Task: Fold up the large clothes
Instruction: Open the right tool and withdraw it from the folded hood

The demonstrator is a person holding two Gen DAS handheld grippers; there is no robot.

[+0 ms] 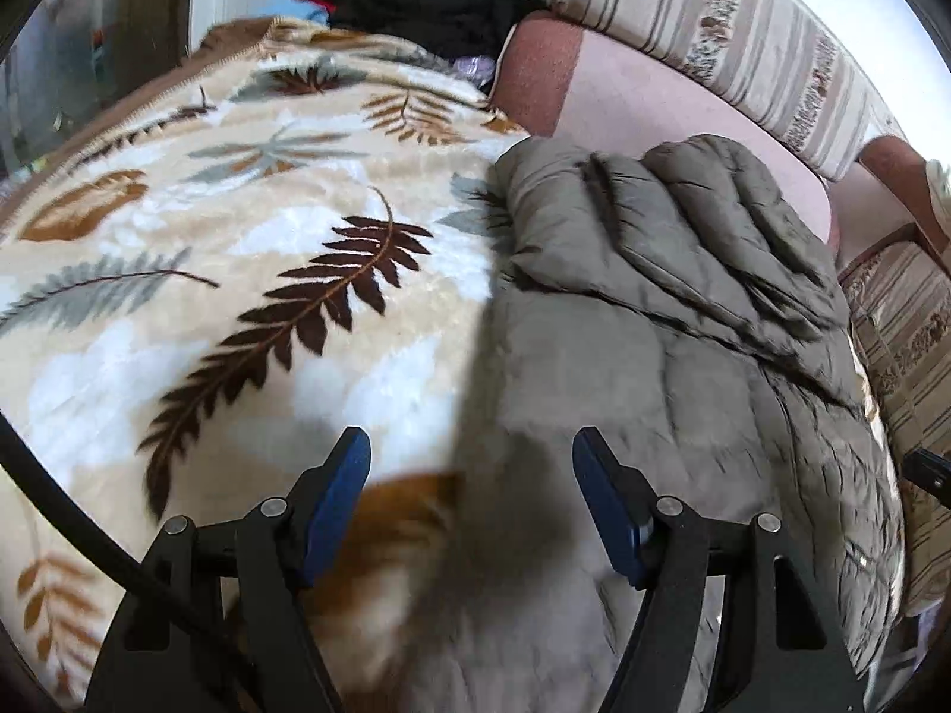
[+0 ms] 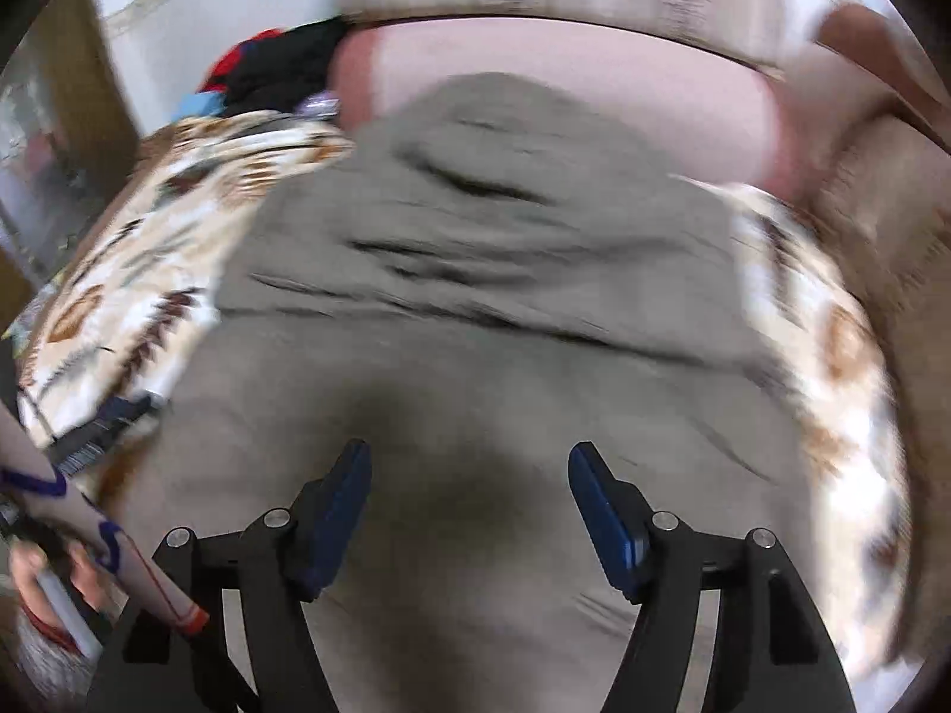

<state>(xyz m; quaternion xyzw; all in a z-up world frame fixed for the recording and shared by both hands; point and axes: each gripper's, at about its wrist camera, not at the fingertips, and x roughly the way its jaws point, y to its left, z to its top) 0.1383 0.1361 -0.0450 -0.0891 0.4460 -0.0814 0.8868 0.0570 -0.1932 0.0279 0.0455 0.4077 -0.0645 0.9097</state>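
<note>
A grey-olive quilted jacket (image 1: pixel 671 309) lies spread on a leaf-patterned blanket (image 1: pixel 238 273), with a padded part folded over at its far end. My left gripper (image 1: pixel 469 445) is open and empty, just above the jacket's left edge where it meets the blanket. In the right wrist view the jacket (image 2: pixel 487 273) fills the middle, blurred by motion. My right gripper (image 2: pixel 469 457) is open and empty, close above the jacket's near part.
A pink sofa seat (image 1: pixel 630 101) and striped cushions (image 1: pixel 749 35) lie beyond the jacket. A pile of black and red clothes (image 1: pixel 428 6) sits at the back. A person's hand and patterned sleeve (image 2: pixel 53 540) show at the lower left of the right wrist view.
</note>
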